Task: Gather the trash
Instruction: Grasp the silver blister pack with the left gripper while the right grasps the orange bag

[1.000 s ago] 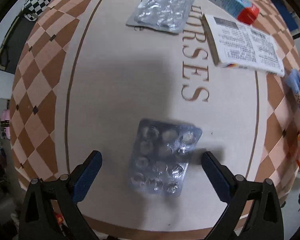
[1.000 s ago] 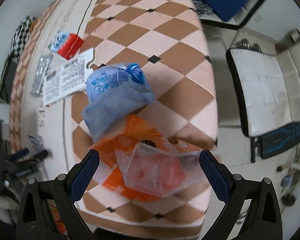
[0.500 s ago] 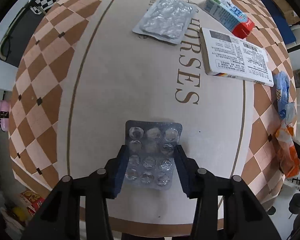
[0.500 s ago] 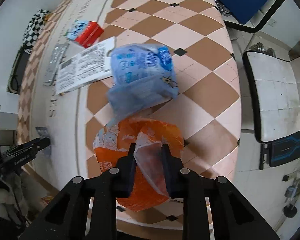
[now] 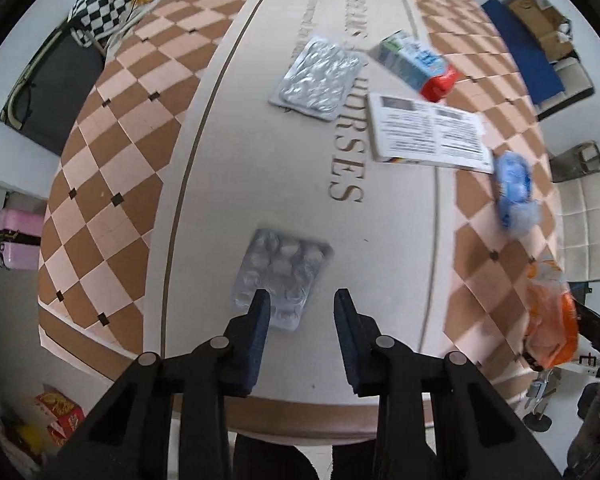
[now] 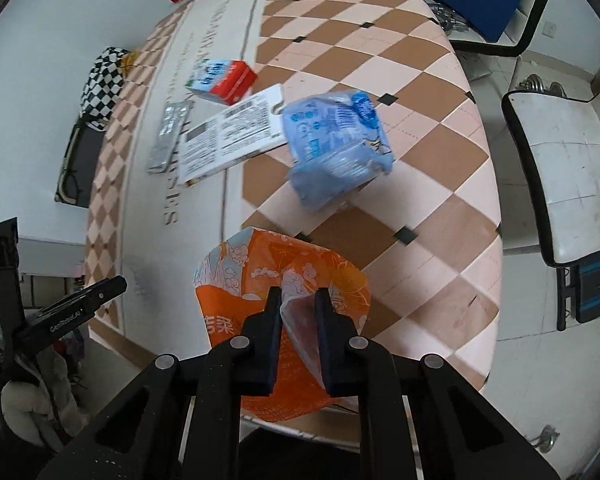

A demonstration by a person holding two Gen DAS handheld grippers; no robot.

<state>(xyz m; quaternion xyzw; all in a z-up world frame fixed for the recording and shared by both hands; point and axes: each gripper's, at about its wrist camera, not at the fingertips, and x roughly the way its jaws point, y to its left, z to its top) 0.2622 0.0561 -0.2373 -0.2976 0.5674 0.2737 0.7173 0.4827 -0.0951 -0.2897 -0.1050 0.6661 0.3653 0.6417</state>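
Note:
A silver pill blister pack (image 5: 280, 276) lies flat on the table near its front edge. My left gripper (image 5: 302, 308) is above and just right of it, jaws partly closed with an empty gap; the left finger overlaps the pack's near corner. My right gripper (image 6: 298, 308) is shut on the clear flap of an orange plastic bag (image 6: 276, 276), lifted at the table's front; the bag also shows in the left wrist view (image 5: 552, 312). A crumpled blue wrapper (image 6: 336, 140) lies beyond the bag.
A second blister pack (image 5: 320, 78), a white printed box (image 5: 428, 138) and a blue-and-red carton (image 5: 416, 62) lie farther back on the checkered table (image 5: 112, 184). A white padded chair (image 6: 560, 172) stands right of the table. Boxes sit on the floor at left (image 5: 58, 420).
My left gripper closed around the blister pack, then rose and shifted right; the pack stays on the table. My right gripper closed on the orange bag's flap and lifted it.

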